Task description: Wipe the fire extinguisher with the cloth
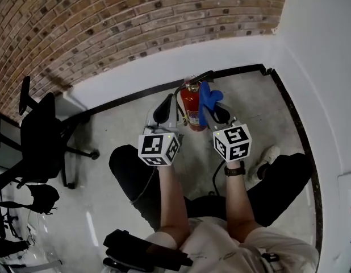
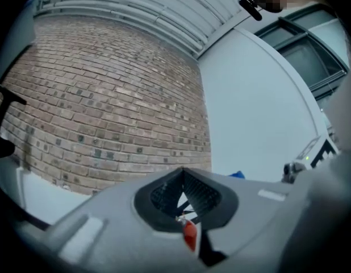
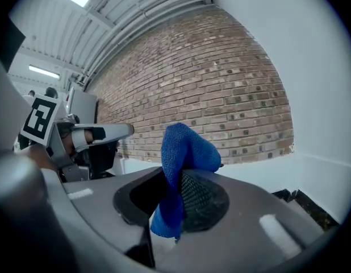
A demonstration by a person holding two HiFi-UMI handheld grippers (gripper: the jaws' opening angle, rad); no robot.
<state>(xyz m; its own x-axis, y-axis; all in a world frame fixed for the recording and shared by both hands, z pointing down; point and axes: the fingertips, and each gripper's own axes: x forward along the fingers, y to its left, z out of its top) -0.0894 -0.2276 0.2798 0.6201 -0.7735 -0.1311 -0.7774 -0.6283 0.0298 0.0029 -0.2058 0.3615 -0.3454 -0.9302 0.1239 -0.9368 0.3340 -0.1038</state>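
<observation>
A red fire extinguisher (image 1: pixel 191 110) stands on the floor close to the white wall base, between my two grippers. My right gripper (image 1: pixel 221 114) is shut on a blue cloth (image 1: pixel 208 97), which hangs against the extinguisher's right side near its top. In the right gripper view the cloth (image 3: pixel 181 152) bulges up out of the closed jaws of the right gripper (image 3: pixel 178 189). My left gripper (image 1: pixel 164 109) hovers just left of the extinguisher, its jaws closed and holding nothing. In the left gripper view a sliver of the red extinguisher (image 2: pixel 189 236) shows through a small gap under the left gripper (image 2: pixel 183 187).
A brick wall (image 1: pixel 107 21) runs behind, a white wall (image 1: pixel 323 67) at the right with a black baseboard (image 1: pixel 292 104). A black office chair (image 1: pixel 42 138) stands at the left. The person's legs in dark trousers and a shoe (image 1: pixel 270 155) rest on the floor.
</observation>
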